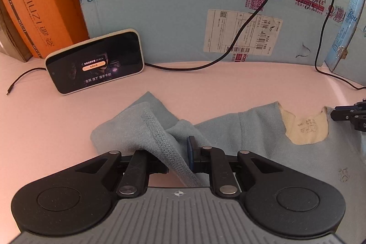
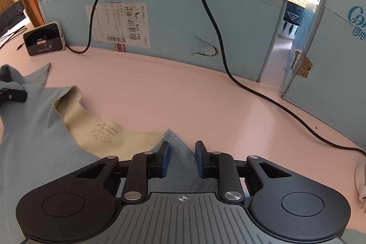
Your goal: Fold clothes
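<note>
A light blue garment lies on the pink table, its cream inner neck with a printed label facing up. My left gripper is shut on a bunched sleeve with a ribbed hem, lifted a little off the table. The cloth hides its left pad. In the right wrist view the garment spreads to the left. My right gripper holds the shoulder corner beside the neck opening between its blue pads. Each gripper's tip shows at the edge of the other's view.
A phone with a lit screen leans against a big light blue cardboard box at the table's back. An orange box stands at the far left. Black cables trail across the table on the right.
</note>
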A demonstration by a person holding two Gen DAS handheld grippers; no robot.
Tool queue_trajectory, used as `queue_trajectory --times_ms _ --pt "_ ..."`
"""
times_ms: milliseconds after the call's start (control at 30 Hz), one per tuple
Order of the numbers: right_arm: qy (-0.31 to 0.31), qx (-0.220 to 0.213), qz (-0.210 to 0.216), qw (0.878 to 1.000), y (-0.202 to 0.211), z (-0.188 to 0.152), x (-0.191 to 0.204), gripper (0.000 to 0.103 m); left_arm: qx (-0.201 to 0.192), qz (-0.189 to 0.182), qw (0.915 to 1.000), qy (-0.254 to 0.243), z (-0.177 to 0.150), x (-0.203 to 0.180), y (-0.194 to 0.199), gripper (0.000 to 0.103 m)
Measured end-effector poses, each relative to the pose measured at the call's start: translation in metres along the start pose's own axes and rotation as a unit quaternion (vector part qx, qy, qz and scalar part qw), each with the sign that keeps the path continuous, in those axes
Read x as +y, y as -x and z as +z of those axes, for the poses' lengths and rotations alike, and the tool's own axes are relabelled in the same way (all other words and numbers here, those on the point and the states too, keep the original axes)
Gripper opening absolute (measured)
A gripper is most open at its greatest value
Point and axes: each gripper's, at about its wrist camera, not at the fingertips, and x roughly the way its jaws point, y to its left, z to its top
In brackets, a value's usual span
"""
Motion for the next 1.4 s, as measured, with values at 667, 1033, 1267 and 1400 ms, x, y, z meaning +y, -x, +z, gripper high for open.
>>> queue_trajectory --times_ms 667,1033,1267,1400 --pt "-0.163 -0.059 -0.068 0.983 0.03 -0.004 -0.057 0.06 -0.004 -0.034 0.9987 -0.038 0.0 0.01 0.022 0.069" --pt "-0.22 -0.024 0.001 0.975 0.123 -0.102 -0.046 0.06 0.074 -0.122 0.9879 -0.061 -0.083 0.018 0.076 0.074" --pt "-0.218 0.048 0.005 0.975 0.158 -0.172 0.006 0.065 0.109 -0.179 0.9709 -0.116 -0.136 -0.007 0.098 0.075" --pt "-0.172 0.076 0.005 0.982 0.169 -0.19 0.048 0.07 0.096 -0.186 0.9658 -0.153 -0.149 -0.021 0.106 0.077"
